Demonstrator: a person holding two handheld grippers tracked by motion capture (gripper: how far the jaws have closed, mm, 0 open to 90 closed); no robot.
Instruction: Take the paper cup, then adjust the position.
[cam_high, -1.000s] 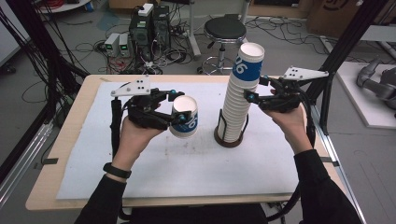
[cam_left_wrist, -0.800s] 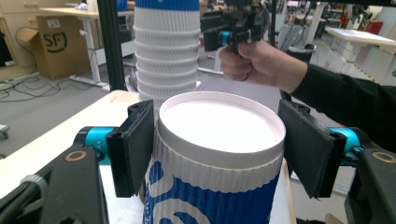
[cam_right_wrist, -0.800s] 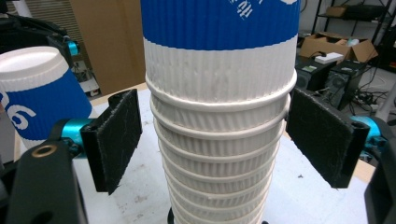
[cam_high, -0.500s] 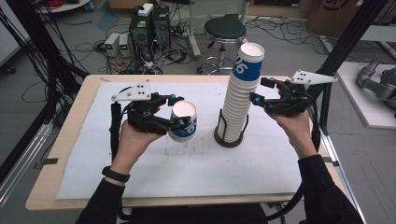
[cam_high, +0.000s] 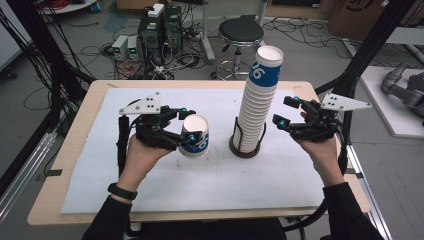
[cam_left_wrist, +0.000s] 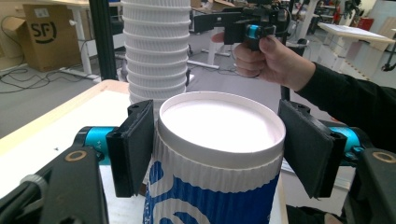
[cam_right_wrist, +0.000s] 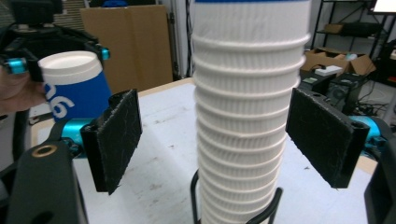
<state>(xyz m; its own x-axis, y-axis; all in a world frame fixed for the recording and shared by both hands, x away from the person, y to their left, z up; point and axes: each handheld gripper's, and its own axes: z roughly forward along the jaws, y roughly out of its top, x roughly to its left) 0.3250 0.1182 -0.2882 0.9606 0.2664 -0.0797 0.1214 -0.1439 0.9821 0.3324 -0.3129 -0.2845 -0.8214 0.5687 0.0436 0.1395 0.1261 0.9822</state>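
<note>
A tall stack of white ribbed paper cups (cam_high: 257, 105) stands in a black wire holder (cam_high: 247, 147) at the middle of the table; its top cup has a blue band. My left gripper (cam_high: 189, 127) is shut on a single blue-and-white paper cup (cam_high: 195, 137), held upright just above the table, left of the stack. In the left gripper view the pads (cam_left_wrist: 133, 144) sit on both sides of this cup (cam_left_wrist: 219, 154) under its rim. My right gripper (cam_high: 284, 111) is open to the right of the stack, apart from it. In the right gripper view the stack (cam_right_wrist: 247, 116) rises beyond the spread pads (cam_right_wrist: 322, 135).
A white sheet (cam_high: 150, 190) covers most of the wooden table (cam_high: 65, 165). Behind the table stand a black stool (cam_high: 241, 32) and computers with cables on the floor. A black frame post (cam_high: 370, 45) rises at the right.
My right gripper has drawn away from the stack to the right and sunk a little. The left gripper and its cup have barely moved.
</note>
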